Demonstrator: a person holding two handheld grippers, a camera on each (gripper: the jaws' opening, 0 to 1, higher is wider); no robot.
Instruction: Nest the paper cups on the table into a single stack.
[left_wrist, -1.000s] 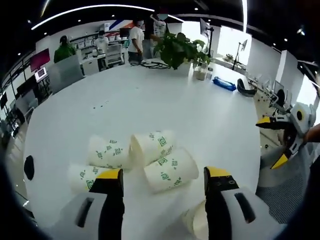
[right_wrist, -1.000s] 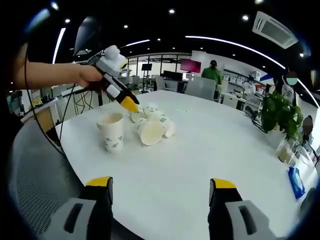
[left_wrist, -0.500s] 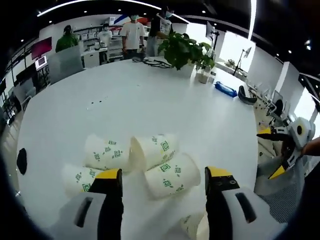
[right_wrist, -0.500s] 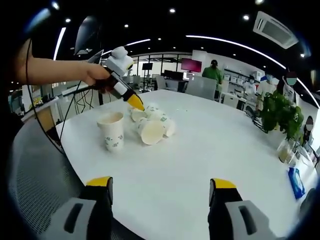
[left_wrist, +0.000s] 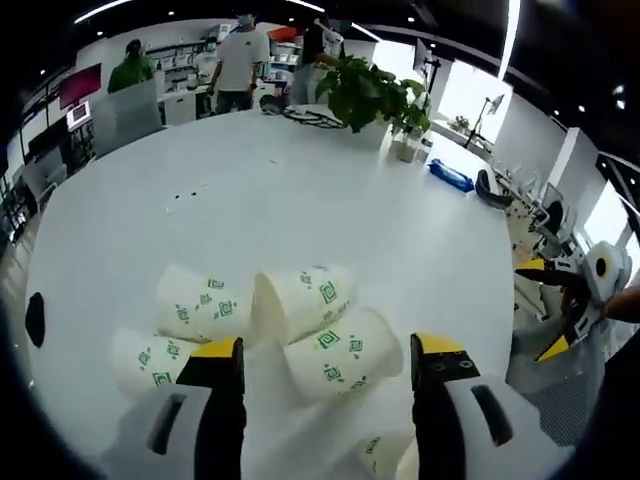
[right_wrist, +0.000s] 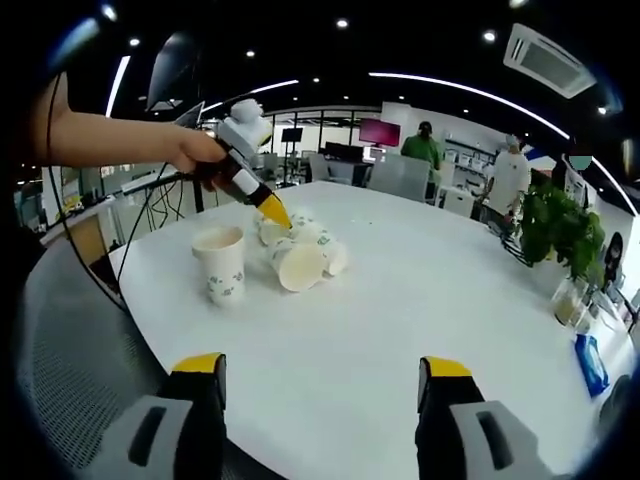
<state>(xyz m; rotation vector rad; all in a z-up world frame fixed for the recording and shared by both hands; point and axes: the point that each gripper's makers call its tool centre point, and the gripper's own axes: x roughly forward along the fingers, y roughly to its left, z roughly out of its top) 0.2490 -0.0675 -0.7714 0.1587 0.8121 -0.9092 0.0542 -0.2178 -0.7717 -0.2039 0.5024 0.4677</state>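
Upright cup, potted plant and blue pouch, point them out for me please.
upright cup (right_wrist: 222, 264), right gripper view, its side wall.
potted plant (left_wrist: 362, 92), left gripper view, its leaves.
blue pouch (left_wrist: 447, 173), left gripper view, its middle.

Paper cups (left_wrist: 343, 345): matt white paper printed with small green squares, plain pale inside. Table (left_wrist: 300, 210): smooth white top with a soft sheen, catching the ceiling lights. Left gripper (left_wrist: 325, 365): matt grey plastic body, glossy yellow jaw tips. Right gripper (right_wrist: 320, 385): same grey plastic and yellow tips. Chair (right_wrist: 70, 340): grey woven mesh.
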